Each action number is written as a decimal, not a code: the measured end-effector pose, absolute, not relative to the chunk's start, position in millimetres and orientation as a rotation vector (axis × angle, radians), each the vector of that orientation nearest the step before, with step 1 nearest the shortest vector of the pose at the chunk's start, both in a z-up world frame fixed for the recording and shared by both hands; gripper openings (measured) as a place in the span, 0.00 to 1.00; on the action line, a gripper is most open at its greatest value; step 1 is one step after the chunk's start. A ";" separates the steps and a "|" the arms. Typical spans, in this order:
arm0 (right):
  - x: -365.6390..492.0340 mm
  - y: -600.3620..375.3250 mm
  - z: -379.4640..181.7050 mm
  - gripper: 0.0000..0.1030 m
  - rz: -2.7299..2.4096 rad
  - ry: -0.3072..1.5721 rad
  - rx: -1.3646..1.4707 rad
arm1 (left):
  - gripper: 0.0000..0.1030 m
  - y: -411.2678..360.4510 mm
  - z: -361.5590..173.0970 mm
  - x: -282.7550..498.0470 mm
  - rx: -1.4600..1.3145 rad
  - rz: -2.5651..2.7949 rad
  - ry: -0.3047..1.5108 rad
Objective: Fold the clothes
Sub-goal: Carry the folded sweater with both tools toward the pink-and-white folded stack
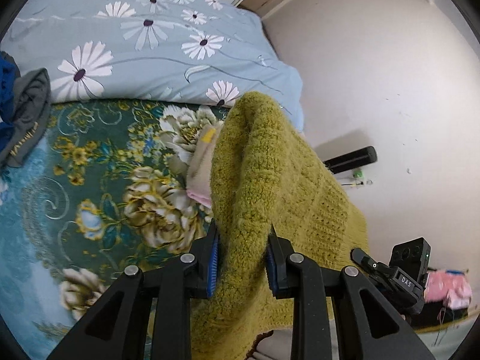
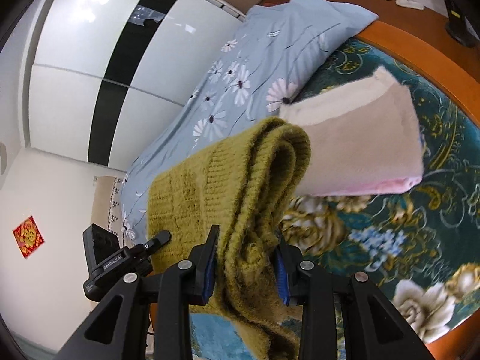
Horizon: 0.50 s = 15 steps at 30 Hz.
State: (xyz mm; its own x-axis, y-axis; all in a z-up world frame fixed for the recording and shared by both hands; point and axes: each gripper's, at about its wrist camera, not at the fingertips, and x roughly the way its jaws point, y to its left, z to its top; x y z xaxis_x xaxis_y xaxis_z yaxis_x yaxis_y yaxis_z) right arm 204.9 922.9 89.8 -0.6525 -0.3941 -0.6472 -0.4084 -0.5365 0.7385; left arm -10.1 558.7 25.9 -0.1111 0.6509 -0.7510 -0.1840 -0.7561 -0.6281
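your left gripper (image 1: 243, 261) is clamped on a thick fold of the green knit (image 1: 270, 180), blue pads pressed into it from both sides, and your right gripper (image 2: 247, 262) is clamped the same way on another bunched edge of it (image 2: 249, 180). the knit hangs between your two hands, held up over the floral blanket (image 1: 90, 180), its far end near a folded pink-beige cloth (image 2: 360, 150) lying on the bed. readable writing: from the left wrist the other gripper's body (image 1: 402, 279) shows "das" in white letters; from the right wrist the other gripper's body (image 2: 114, 264) reads "genrobot.ai". only the left view gives you the heap of grey and blue clothes (image 1: 24, 111) at the blanket's far left, a pale wall (image 1: 390, 90) with a black bar (image 1: 351, 159) against it, and pink fabric (image 1: 447, 288) low at the right. only the right view gives you the white and black wardrobe doors (image 2: 90, 75), a red and gold wall square (image 2: 28, 237) whose marks are too small to read, and the orange bed frame (image 2: 420, 57). both show the blue daisy quilt (image 1: 150, 45).
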 end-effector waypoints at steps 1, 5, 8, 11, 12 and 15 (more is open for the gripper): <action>204.0 931.6 86.1 0.33 2.410 1.513 -1.309 | 0.26 569.9 22.4 -13.2 -1.617 1.918 -0.507; 201.9 968.8 67.4 0.33 2.369 1.555 -1.308 | 0.26 611.9 12.0 -27.1 -1.654 1.911 -0.451; 199.8 994.1 54.8 0.33 2.338 1.586 -1.294 | 0.26 642.1 4.1 -36.1 -1.675 1.900 -0.411; 195.8 1017.2 43.2 0.33 2.309 1.605 -1.282 | 0.26 669.5 -5.4 -46.9 -1.700 1.882 -0.377; 193.0 1024.3 39.3 0.33 2.300 1.610 -1.279 | 0.26 677.1 -8.7 -51.0 -1.707 1.876 -0.368; 184.3 1045.1 27.6 0.33 2.276 1.623 -1.272 | 0.26 697.3 -18.3 -64.9 -1.724 1.861 -0.346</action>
